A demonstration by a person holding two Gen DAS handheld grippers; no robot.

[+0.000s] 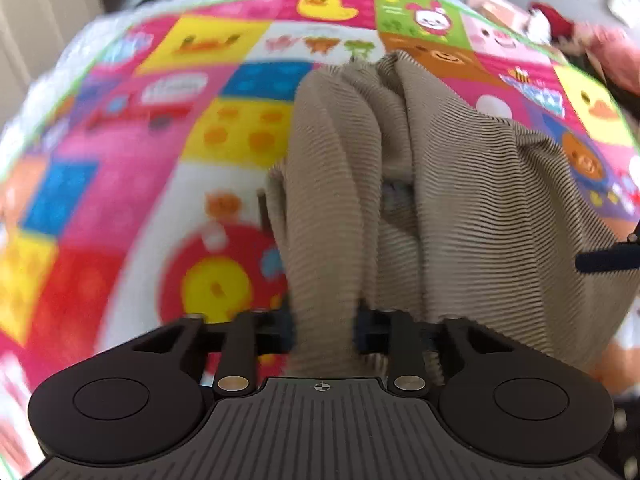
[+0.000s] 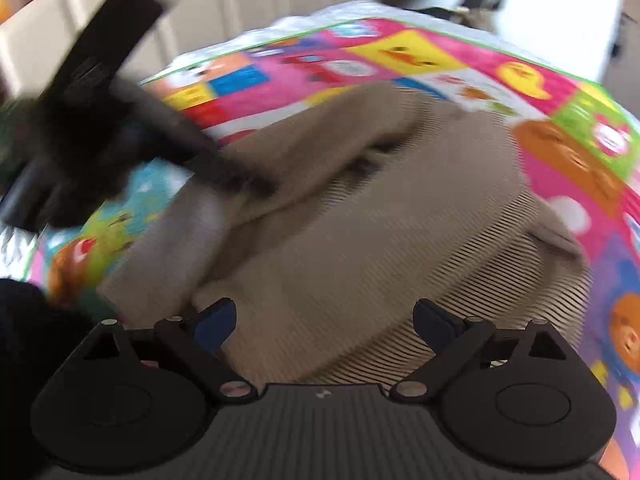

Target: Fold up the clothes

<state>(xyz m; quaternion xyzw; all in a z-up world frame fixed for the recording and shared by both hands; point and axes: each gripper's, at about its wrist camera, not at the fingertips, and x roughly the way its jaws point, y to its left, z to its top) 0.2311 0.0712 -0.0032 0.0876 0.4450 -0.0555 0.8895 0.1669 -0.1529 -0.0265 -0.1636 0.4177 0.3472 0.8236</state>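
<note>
The left gripper (image 1: 323,330) is pinching a bunched fold of the beige ribbed garment (image 1: 440,200), with cloth running up between its two fingers and draping away in loose vertical pleats, so that part is being held up off the surface. The right gripper (image 2: 324,320) is standing with its fingers spread wide and nothing between them, hovering just above the broad flat part of the same garment (image 2: 360,240). In the right wrist view the other tool is showing at upper left as a dark blur meeting a raised flap of cloth; both views are smeared by motion, so the exact edge being held cannot be told, possibly a sleeve or a side hem. The garment is lying across the bright cartoon-patterned play mat (image 1: 120,160), partly flat and partly heaped over itself. Judgement: a flap is being carried over the body of the garment. To do this well, the pinched edge should be kept taut and level, laid parallel to the flat panel, while the open tongs press the lower layer down to stop it dragging.
</note>
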